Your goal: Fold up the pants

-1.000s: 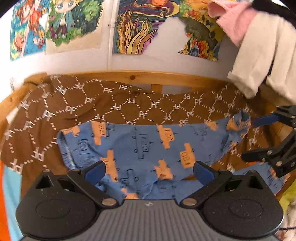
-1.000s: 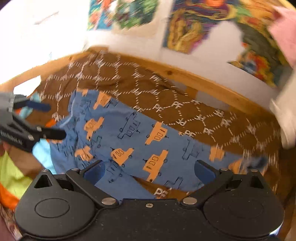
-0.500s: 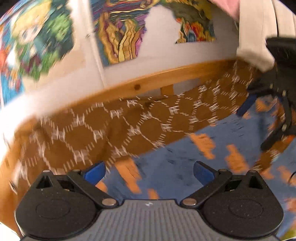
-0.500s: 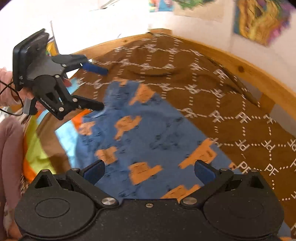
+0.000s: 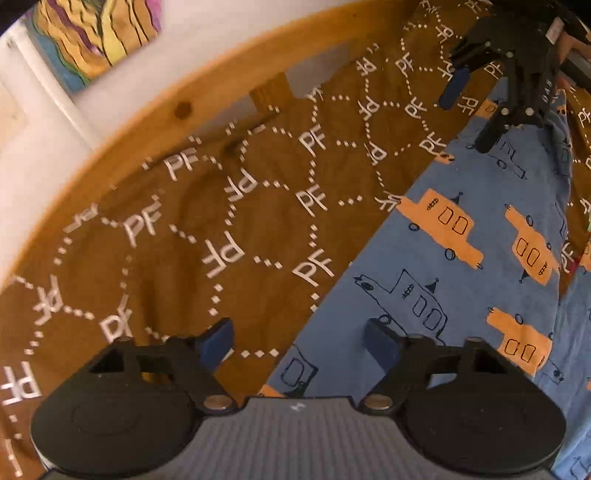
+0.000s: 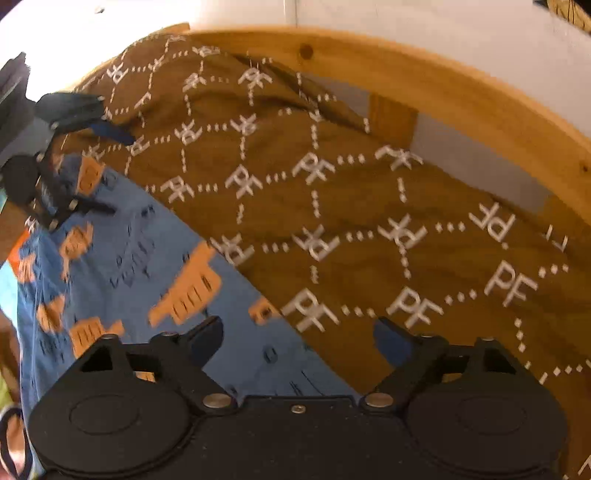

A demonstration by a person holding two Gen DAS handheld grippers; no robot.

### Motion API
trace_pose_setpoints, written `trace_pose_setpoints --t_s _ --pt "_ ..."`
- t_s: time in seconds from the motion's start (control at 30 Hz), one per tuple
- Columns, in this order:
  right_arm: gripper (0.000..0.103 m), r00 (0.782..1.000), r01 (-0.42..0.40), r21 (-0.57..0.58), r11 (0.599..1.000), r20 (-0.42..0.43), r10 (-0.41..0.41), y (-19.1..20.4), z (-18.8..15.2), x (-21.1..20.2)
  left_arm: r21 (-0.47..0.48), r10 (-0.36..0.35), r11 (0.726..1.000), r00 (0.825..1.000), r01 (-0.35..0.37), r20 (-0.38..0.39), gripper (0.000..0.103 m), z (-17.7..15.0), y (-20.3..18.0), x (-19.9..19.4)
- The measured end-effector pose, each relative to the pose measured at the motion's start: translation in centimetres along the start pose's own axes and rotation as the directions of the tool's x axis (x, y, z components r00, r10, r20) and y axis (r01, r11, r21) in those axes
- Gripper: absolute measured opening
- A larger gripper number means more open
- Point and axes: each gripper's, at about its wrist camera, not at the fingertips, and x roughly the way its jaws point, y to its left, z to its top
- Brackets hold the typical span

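Observation:
The blue pants (image 5: pixel 461 266) with orange vehicle prints lie flat on a brown patterned blanket (image 5: pixel 221 229). They also show in the right wrist view (image 6: pixel 147 273). My left gripper (image 5: pixel 299 339) is open, low over the pants' far edge, one finger over the blanket and one over the cloth. My right gripper (image 6: pixel 299 336) is open over the same edge at the other end. The right gripper shows at the top right of the left wrist view (image 5: pixel 469 114), and the left gripper at the left of the right wrist view (image 6: pixel 110 170). Both hold nothing.
A wooden bed rail (image 5: pixel 207 96) curves behind the blanket, against a white wall with a colourful poster (image 5: pixel 96 33). The rail also shows in the right wrist view (image 6: pixel 424 85). Light blue, orange and green fabric (image 6: pixel 11 280) lies at the pants' left side.
Both grippers have dropped lower and swung out toward opposite ends of the pants' far edge. The pants have not moved. Both stay open.

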Motion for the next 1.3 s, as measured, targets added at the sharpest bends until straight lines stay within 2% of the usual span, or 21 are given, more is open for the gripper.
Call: trace_pose_setpoints --t_s 0.03,0.1,0.17,0.2,0.23,0.27,0.33,0.4,0.5,0.6,0.63,0.77,0.9,1.03,1.17,1.23,1.27,1.3 --pt "0.086 1.000 -0.003 -0.004 1.000 -0.013 0.003 -0.2 -0.5 -0.1 -0.005 -0.003 1.000 1.000 0.002 -0.026 0.065 0.1 0.2 0.4" --pt "0.079 0.999 -0.013 0.008 1.000 -0.049 0.014 -0.8 -1.2 0.5 0.002 0.029 1.000 0.997 -0.029 -0.071 0.056 0.2 0.1 1.1" --pt "0.077 0.997 -0.016 0.015 1.000 -0.076 0.017 -0.6 -1.8 1.4 0.053 0.056 0.997 0.995 -0.052 -0.082 0.043 0.2 -0.7 1.1" --pt "0.075 0.997 -0.008 -0.003 1.000 -0.072 0.008 -0.3 -2.2 1.6 0.070 0.060 0.996 0.995 -0.055 -0.079 0.032 0.3 -1.1 1.0" --pt "0.069 0.998 -0.006 -0.015 1.000 -0.068 0.005 -0.2 -2.3 1.5 0.085 0.077 0.994 0.994 -0.071 -0.075 0.022 0.4 -1.5 0.8" --pt "0.064 0.998 -0.011 -0.017 1.000 -0.064 0.010 -0.1 -2.3 1.5 0.091 0.099 0.992 0.992 -0.091 -0.079 0.018 0.5 -1.8 0.8" --pt "0.039 0.999 -0.010 -0.010 1.000 -0.050 0.009 -0.2 -2.2 1.2 0.089 0.138 0.987 0.986 -0.131 -0.089 0.007 0.8 -2.1 0.8" --pt "0.031 0.999 -0.009 -0.001 1.000 -0.043 0.009 -0.1 -2.1 1.1 0.070 0.155 0.986 0.984 -0.149 -0.087 0.003 0.9 -2.1 0.7" --pt "0.018 0.999 0.004 -0.002 1.000 -0.047 -0.004 0.4 -2.2 1.4 0.038 0.166 0.986 0.983 -0.164 -0.083 0.001 1.1 -1.8 0.4" --pt "0.004 0.998 0.050 -0.045 0.998 -0.028 -0.051 1.5 -2.3 1.2 0.007 0.181 0.983 0.982 -0.181 -0.052 0.001 1.1 -1.8 -0.1" --pt "0.003 0.997 0.070 -0.058 0.996 -0.019 -0.071 1.8 -2.2 1.0 0.002 0.192 0.981 0.981 -0.192 -0.039 0.001 1.0 -1.8 -0.4" --pt "0.002 0.990 0.140 -0.082 0.987 0.033 -0.137 2.6 -1.7 -0.1 -0.014 0.257 0.966 0.966 -0.257 0.013 0.000 1.3 -1.8 -1.0" --pt "0.002 0.978 0.199 -0.087 0.976 0.079 -0.193 2.7 -0.9 -0.8 -0.085 0.299 0.952 0.954 -0.295 0.039 0.000 2.0 -0.5 -0.9" --pt "0.002 0.959 0.265 -0.033 0.964 0.115 -0.260 1.8 -0.1 -0.8 -0.140 0.303 0.945 0.952 -0.296 0.035 0.000 2.3 0.8 0.6" --pt "0.002 0.950 0.301 -0.025 0.953 0.090 -0.298 1.4 0.1 0.7 -0.138 0.284 0.950 0.959 -0.281 0.003 0.001 2.2 1.1 2.6" --pt "0.007 0.951 0.302 -0.022 0.953 0.071 -0.300 1.4 0.0 1.2 -0.159 0.266 0.953 0.964 -0.259 0.023 0.011 1.9 1.5 2.5" --pt "0.018 0.949 0.311 -0.025 0.950 0.066 -0.309 1.4 -0.2 1.4 -0.172 0.262 0.952 0.964 -0.252 0.038 0.016 1.7 1.7 2.1" --pt "0.023 0.945 0.321 -0.025 0.947 0.065 -0.319 1.4 -0.3 1.3 -0.187 0.268 0.949 0.963 -0.256 0.043 0.042 1.5 2.0 1.7"
